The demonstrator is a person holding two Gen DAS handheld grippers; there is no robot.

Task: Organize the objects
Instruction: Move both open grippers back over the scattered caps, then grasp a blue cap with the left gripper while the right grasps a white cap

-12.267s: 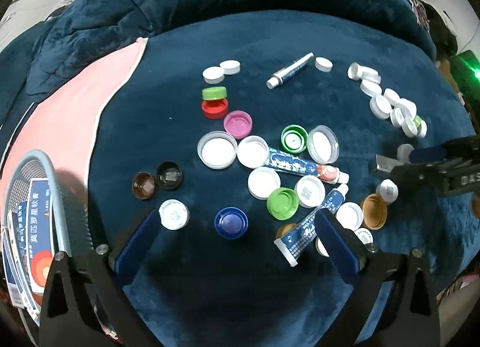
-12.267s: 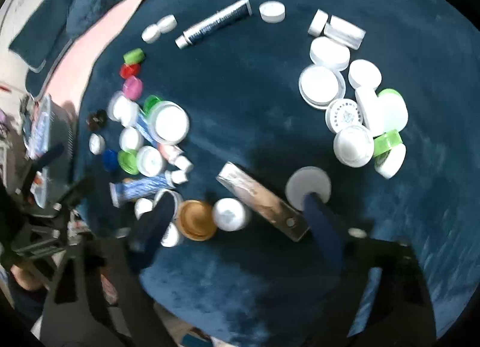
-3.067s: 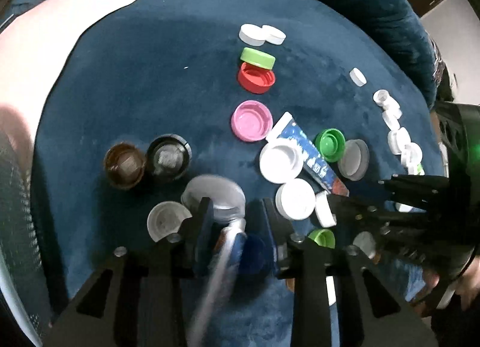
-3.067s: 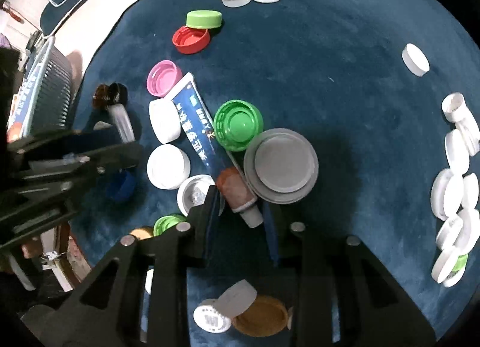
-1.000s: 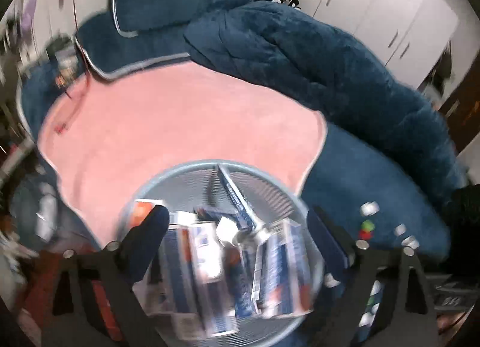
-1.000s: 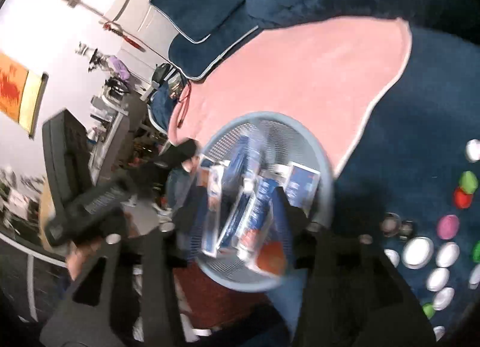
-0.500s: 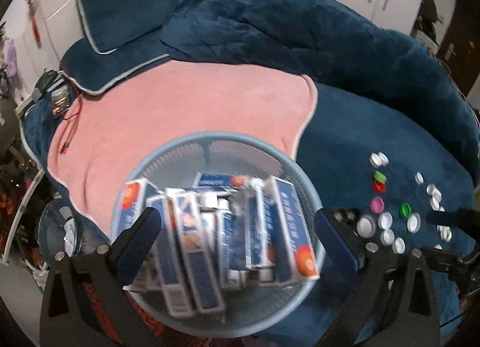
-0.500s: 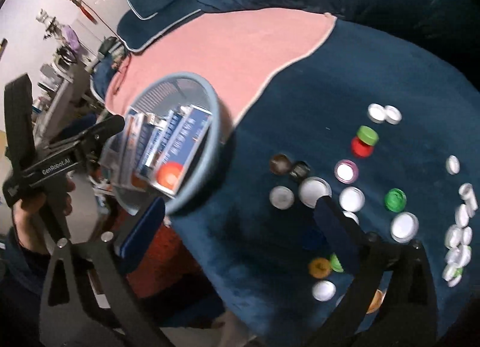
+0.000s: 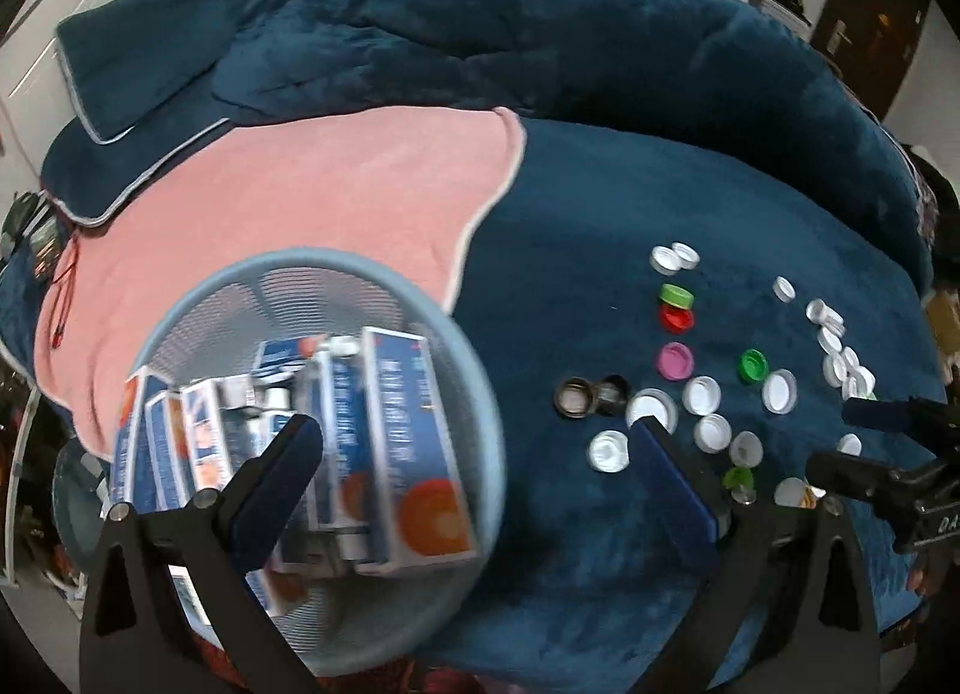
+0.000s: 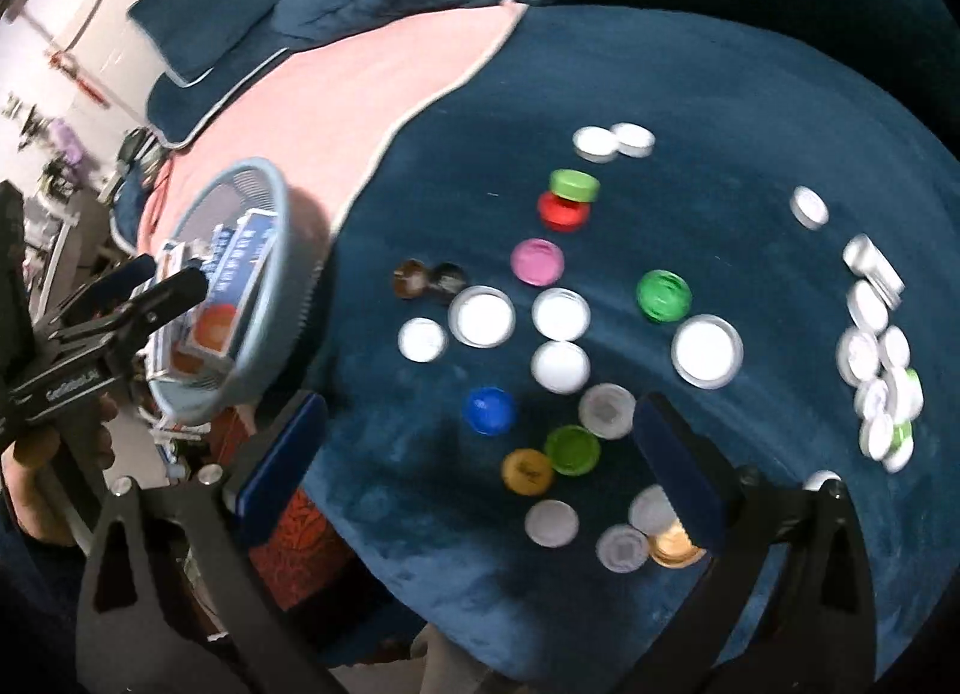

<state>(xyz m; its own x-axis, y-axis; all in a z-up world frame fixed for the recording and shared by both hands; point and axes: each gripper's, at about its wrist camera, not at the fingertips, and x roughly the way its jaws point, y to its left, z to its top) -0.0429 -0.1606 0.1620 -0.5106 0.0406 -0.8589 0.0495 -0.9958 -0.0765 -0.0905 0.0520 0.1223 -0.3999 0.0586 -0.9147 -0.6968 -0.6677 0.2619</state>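
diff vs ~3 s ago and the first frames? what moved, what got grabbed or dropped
Both tubes clamped three seconds ago are released: left gripper and right gripper are open and empty, swung from over the basket toward the caps. No tubes are left on the blue blanket; early on several lay there. Unchanged: the green cap against the red cap, the pink cap, the white cluster.
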